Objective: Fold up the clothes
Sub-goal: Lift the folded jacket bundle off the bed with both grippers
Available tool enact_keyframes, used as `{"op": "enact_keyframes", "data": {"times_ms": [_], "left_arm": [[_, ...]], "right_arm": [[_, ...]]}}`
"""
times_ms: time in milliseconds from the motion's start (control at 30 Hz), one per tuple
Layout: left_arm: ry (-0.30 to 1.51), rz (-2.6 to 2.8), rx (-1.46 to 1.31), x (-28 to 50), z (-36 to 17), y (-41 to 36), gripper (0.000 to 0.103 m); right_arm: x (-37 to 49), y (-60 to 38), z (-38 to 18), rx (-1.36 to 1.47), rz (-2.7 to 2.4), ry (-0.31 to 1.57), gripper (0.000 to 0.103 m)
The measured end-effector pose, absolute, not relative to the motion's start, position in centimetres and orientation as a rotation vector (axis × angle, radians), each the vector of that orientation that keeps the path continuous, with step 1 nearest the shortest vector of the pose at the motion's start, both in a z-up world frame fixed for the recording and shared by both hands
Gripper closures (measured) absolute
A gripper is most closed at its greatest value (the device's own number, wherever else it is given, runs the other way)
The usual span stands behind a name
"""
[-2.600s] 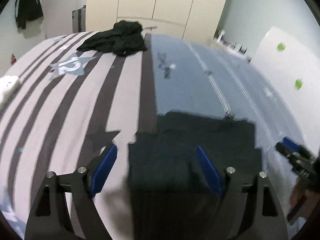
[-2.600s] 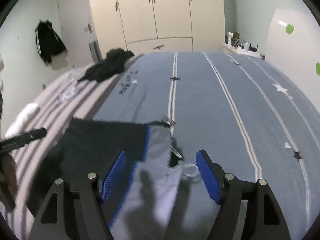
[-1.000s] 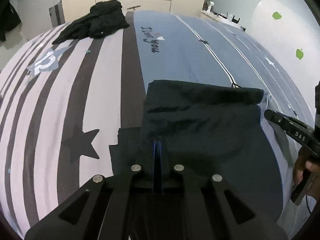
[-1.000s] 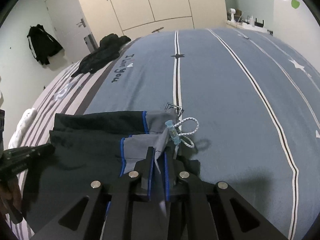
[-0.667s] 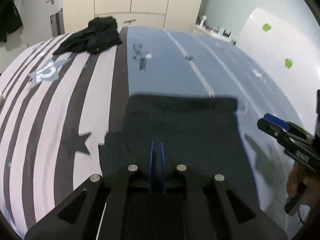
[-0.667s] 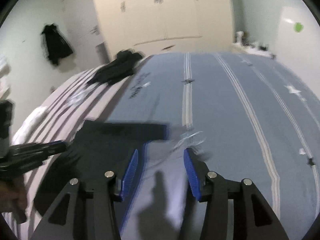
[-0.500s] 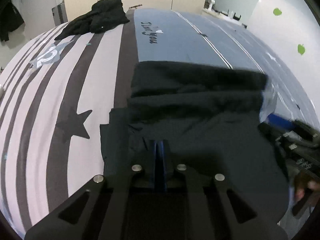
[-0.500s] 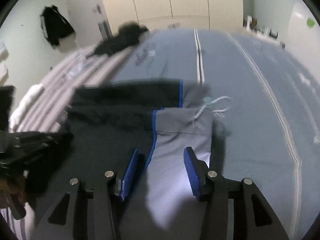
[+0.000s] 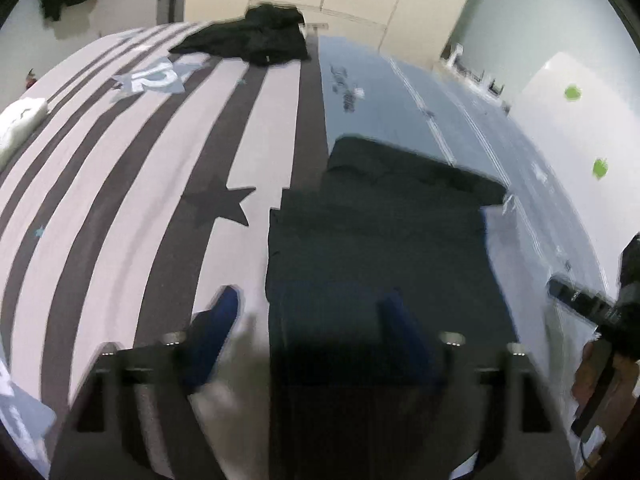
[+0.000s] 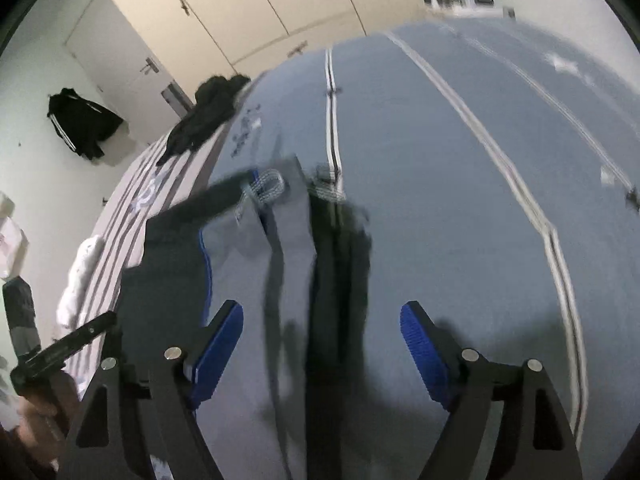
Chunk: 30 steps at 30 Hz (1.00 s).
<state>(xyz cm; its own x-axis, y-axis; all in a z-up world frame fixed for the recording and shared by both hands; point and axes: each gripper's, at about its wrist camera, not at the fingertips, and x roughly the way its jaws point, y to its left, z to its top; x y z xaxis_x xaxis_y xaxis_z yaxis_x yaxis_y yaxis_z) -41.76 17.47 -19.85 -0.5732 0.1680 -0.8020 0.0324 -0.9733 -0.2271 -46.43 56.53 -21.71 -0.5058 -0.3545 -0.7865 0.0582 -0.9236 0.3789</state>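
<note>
A pair of dark shorts (image 9: pixel 384 248) lies folded on the bed. Its grey waistband with blue trim and white drawstring (image 10: pixel 266 188) shows in the right wrist view. My left gripper (image 9: pixel 308 332) is open and empty above the shorts' near left edge; the view is blurred. My right gripper (image 10: pixel 320 336) is open and empty above the grey part of the shorts (image 10: pixel 256 264). The right gripper also shows at the right edge of the left wrist view (image 9: pixel 580 304). The left gripper shows at the lower left of the right wrist view (image 10: pixel 60 352).
The bed cover (image 9: pixel 120 184) is striped grey and white on the left, blue (image 10: pixel 440 184) on the right. A heap of black clothes (image 9: pixel 256 36) lies at the far end. A white item (image 9: pixel 20 120) lies at the left edge. Cream wardrobes (image 10: pixel 256 12) stand behind.
Both grippers have opened and let go of the shorts, which now lie folded on the bed. Both grippers have pulled back a little.
</note>
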Motion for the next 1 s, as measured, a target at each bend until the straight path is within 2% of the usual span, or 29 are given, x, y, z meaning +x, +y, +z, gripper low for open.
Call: {"op": "enact_keyframes", "data": {"times_ms": [133,200,233,333,600,800,900,933,967,1000], "left_arm": [[-0.281,2.693,-1.457,-42.1,-20.3,17.8,0.019],[-0.323,2.651,-1.401,-42.2,-20.2,17.9,0.042],[-0.296,2.642,-1.396,-42.4,-20.1,18.2,0.063],[-0.213,2.613,-1.442,-43.8,-20.6,18.9,0.082],[-0.241,2.618,-1.391,-46.7,-20.2,19.3,0.093],[-0.211,2.634,-1.376,-47.7,-19.6,19.8,0.093],[-0.261,2.639,-1.44,-47.3,-19.7,18.5,0.082],[-0.277,2.647,-1.45,-46.9,-19.4,17.9,0.068],[-0.302,2.666,-1.447,-46.3,-19.0,17.2,0.047],[-0.329,2.685,-1.437,-45.6,-18.8,16.6,0.034]], "right_arm": [[-45.6,54.9,-22.2,1.43,-2.454,-0.317,0.025],[-45.6,53.9,-22.1,1.425,-2.445,-0.272,0.025],[-45.7,53.6,-22.1,1.421,-2.439,-0.269,0.025],[-46.6,53.3,-22.4,1.422,-2.434,-0.29,0.025],[-48.7,53.3,-22.3,1.407,-2.415,-0.348,0.025],[-49.9,50.9,-22.6,1.394,-2.394,-0.281,0.024],[-49.8,51.7,-22.3,1.401,-2.413,-0.32,0.024],[-49.6,52.4,-22.1,1.402,-2.42,-0.349,0.024],[-49.4,53.2,-21.8,1.399,-2.423,-0.387,0.024],[-49.0,54.1,-21.6,1.398,-2.425,-0.426,0.024]]}}
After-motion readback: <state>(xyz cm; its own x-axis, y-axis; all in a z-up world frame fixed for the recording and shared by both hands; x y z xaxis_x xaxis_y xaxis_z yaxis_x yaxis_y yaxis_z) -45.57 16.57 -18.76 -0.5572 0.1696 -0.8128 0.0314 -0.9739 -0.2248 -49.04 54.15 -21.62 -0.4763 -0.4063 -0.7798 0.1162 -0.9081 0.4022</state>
